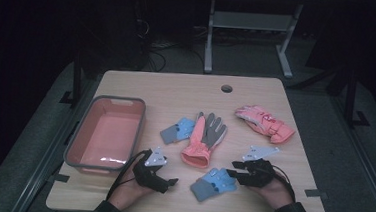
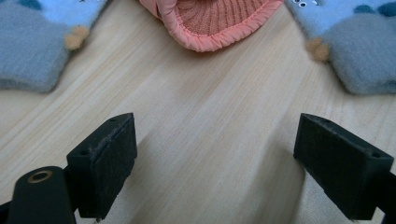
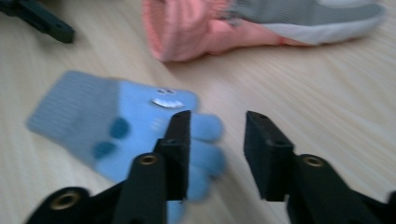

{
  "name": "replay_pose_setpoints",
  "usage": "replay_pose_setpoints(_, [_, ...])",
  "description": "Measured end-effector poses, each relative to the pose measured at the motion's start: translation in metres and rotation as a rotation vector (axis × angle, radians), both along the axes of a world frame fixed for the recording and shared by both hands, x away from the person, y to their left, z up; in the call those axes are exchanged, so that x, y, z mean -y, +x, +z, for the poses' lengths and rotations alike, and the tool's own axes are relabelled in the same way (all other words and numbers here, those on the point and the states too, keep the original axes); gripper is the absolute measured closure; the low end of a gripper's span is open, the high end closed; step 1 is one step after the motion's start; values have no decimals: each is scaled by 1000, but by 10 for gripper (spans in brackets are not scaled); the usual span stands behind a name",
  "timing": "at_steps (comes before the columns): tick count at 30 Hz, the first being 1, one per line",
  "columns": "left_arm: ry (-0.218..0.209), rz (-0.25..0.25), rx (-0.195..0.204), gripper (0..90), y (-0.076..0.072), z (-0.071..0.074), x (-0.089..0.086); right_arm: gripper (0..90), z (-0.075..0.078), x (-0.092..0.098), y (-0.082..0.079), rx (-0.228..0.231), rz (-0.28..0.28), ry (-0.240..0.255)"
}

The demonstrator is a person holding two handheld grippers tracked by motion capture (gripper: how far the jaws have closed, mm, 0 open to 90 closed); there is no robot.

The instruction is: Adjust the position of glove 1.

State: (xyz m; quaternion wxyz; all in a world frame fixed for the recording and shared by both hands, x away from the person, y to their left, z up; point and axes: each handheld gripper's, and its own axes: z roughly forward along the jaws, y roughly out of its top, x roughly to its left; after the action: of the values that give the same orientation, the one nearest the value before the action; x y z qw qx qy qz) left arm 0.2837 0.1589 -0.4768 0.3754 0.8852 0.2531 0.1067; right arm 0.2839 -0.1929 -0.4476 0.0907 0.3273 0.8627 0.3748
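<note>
**Gloves spread on the table**

Near the front edge, a small blue glove (image 1: 214, 182) with grey cuff lies beside the right gripper (image 3: 214, 122), whose jaws stand apart, seemingly touching nothing. Left gripper (image 2: 215, 154) gapes wide over bare wood.

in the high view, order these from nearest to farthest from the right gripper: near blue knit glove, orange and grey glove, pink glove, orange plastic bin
1. Near blue knit glove, just left of the right gripper.
2. Orange and grey glove, ahead and to its left.
3. Pink glove, farther back on the right.
4. Orange plastic bin, across the table at the left edge.
</note>
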Motion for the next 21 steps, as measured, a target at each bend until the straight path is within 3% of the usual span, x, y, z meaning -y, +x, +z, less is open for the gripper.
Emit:
replay_pose_setpoints(8, [2,8,-4,126,0,0,1,315,-15,38,5,47,-88,-28])
replay_pose_setpoints(13, [23,19,-15,134,1,3,3,202,-22,51,13,41,-121,-6])
replay_pose_setpoints(18, [28,23,-56,143,1,7,8,149,-28,53,17,37,-140,-17])
replay_pose_setpoints(21, [8,32,-59,143,1,14,10,136,-32,51,18,38,-151,-39])
